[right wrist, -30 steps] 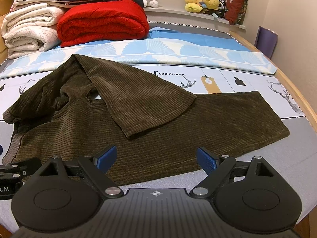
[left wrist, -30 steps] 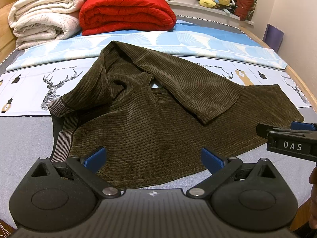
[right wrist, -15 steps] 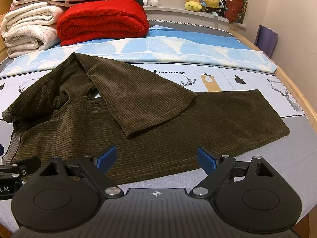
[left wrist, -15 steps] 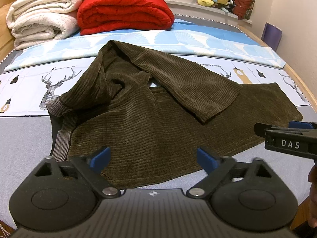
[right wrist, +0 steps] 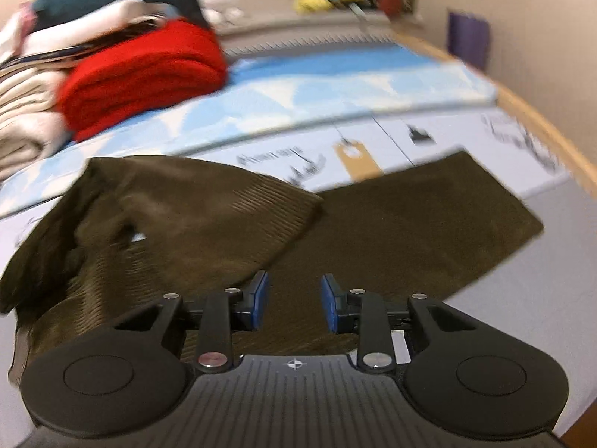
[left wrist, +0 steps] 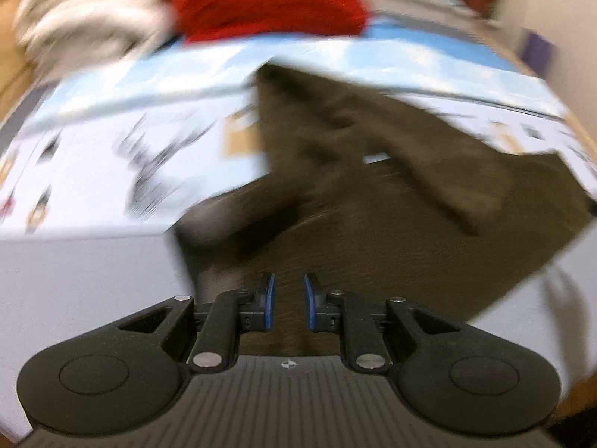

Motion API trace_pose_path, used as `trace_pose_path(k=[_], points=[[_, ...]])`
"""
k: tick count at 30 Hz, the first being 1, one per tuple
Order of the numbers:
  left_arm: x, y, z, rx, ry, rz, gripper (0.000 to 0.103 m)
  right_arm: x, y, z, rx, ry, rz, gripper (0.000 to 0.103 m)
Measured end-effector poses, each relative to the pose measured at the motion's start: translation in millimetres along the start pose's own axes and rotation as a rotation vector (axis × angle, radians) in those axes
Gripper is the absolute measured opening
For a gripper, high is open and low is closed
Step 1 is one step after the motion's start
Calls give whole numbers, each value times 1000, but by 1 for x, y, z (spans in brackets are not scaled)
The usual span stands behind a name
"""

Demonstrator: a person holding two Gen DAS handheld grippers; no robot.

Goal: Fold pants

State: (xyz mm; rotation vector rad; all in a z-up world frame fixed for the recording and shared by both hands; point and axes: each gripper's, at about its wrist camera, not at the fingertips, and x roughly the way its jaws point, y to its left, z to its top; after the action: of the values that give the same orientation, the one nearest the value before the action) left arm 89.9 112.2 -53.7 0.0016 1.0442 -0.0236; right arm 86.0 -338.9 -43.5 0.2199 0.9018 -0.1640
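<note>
Corduroy pants (right wrist: 391, 224), dark olive, lie spread along the near edge of the bed (right wrist: 522, 321), one leg folded back across the other. My left gripper (left wrist: 289, 304) hangs over the waist end, its blue pads a narrow gap apart, nothing between them. My right gripper (right wrist: 294, 304) is over the near hem, pads parted wider. Red blanket (right wrist: 141, 78) sits at the far edge.

Right tool (right wrist: 293, 304) half-open over brown pants (right wrist: 391, 231) on bed (right wrist: 552, 291).
</note>
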Motion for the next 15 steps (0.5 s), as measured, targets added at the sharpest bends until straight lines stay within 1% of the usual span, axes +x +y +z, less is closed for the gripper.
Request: trace_pose_path(k=[1,2,3,4,6,8,9,11,12,14,15], points=[[13,18,0,-59,80,16,18,13,-9,2,26,44,-6,32],[19,34,1,-125,103,10,18,25,-15,1,54,107,-20,32],[22,46,3,-170,96,-7,18,38,-23,1,91,156,-27,33],[25,55,4,-191,95,-19,20,51,-31,0,129,199,-36,33],[39,66,4,-201,142,-16,22,72,-45,0,186,250,-68,33],[52,75,4,-201,180,2,25,87,-54,-5,234,298,-123,34],[56,78,5,-205,186,4,29,94,-57,-8,257,325,-150,36],[65,85,6,-220,192,-9,45,105,-59,-13,302,364,-191,50],[69,88,7,-225,198,-10,48,112,-61,-14,325,368,-192,52],[78,90,9,-232,212,-1,58,121,-59,-15,351,390,-186,53],[83,91,9,-235,223,-4,59,127,-57,-15,357,393,-179,53]])
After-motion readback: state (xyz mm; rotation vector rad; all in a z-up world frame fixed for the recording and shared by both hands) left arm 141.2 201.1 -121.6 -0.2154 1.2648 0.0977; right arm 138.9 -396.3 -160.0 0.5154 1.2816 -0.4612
